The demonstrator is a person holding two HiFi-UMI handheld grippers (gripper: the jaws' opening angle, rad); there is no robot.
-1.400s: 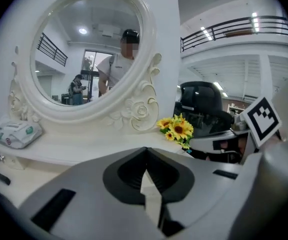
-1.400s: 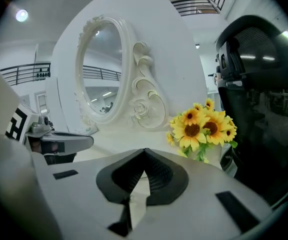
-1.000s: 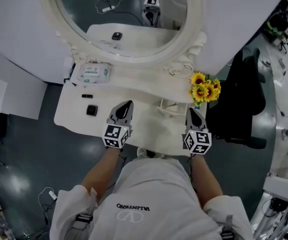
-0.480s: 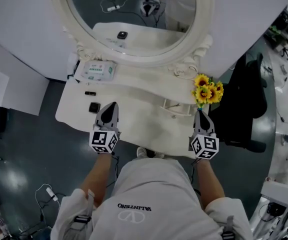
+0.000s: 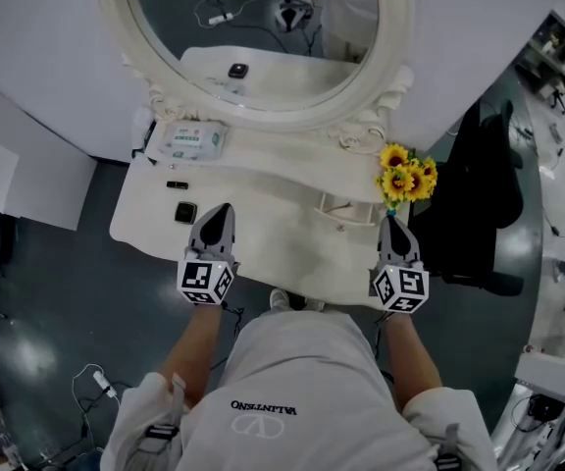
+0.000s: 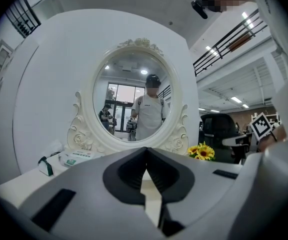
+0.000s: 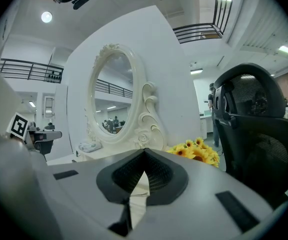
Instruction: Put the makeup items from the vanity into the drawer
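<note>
Bare white vanity top (image 5: 273,226) is lying open ahead of the left gripper (image 5: 221,210) and between it and the right gripper (image 5: 391,222). A small black square case (image 5: 184,212) is sitting just to the left gripper's left. Yellow sunflowers (image 5: 404,177) are crowding just ahead of the right gripper, with a black office chair (image 5: 479,204) blocking its right. A cream ornate oval mirror (image 5: 263,121) is closing off the far side.

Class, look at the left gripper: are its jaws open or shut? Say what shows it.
Shut. On the left gripper, the jaw tips meet, with nothing between them.
</note>
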